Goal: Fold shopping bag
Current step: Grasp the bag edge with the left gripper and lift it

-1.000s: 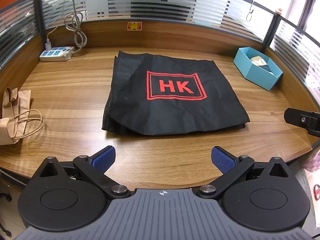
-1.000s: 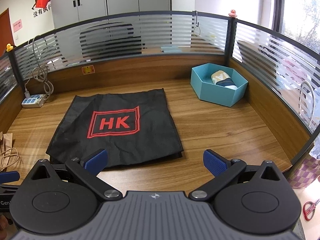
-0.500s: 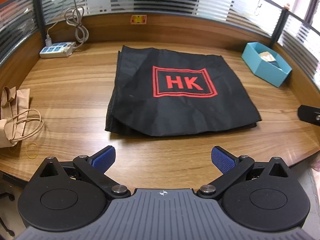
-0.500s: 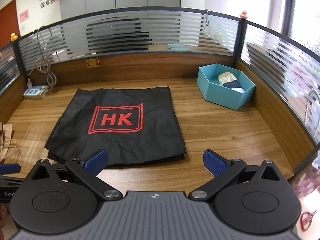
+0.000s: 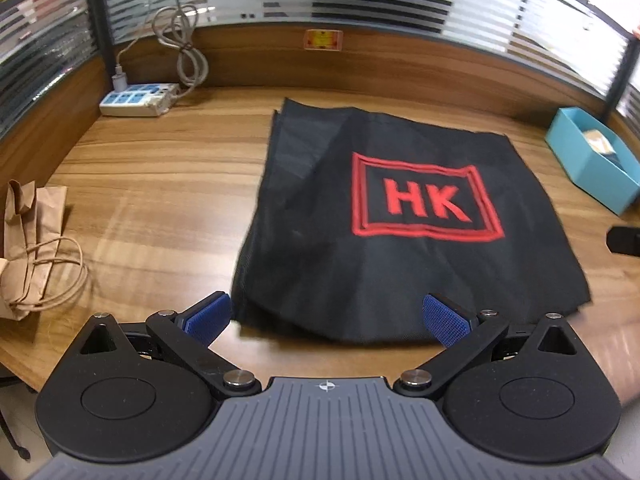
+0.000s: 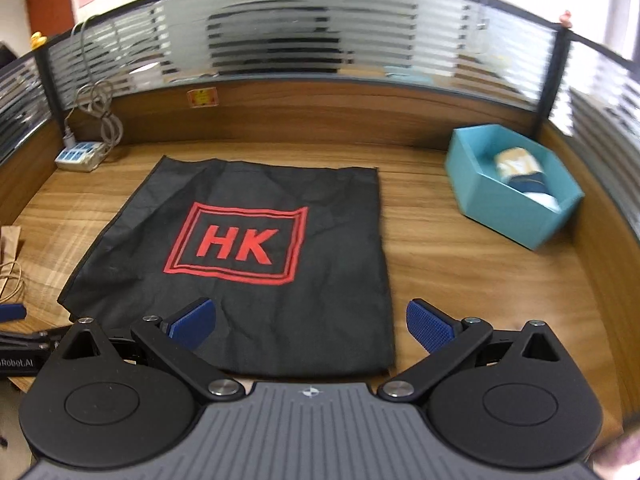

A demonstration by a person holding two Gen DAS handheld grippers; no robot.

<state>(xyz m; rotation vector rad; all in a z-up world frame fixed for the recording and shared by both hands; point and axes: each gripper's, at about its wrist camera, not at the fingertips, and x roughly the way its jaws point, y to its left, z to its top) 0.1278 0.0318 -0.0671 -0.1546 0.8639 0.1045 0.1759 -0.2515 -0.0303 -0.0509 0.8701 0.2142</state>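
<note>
A black shopping bag [image 5: 360, 216] with a red "HK" box print lies flat on the wooden desk [image 5: 160, 200]; the same bag [image 6: 240, 248] fills the middle of the right wrist view. My left gripper [image 5: 326, 318] is open, its blue pads spread over the bag's near left edge. My right gripper [image 6: 312, 322] is open too, hovering above the bag's near right corner. Nothing sits between either pair of fingers. The left gripper's tip [image 6: 12, 312] shows at the left border of the right wrist view.
A teal hexagonal box [image 6: 516, 184] with a wrapped item stands at the right. A white power strip [image 5: 138, 100] with coiled cable lies at the back left. A brown paper bag [image 5: 28, 236] with string handles lies at the left edge. Glass partitions ring the desk.
Both grippers have moved forward and lower toward the bag's near edge; the bag now looks larger and reaches between the fingers. The bag itself has not moved.
</note>
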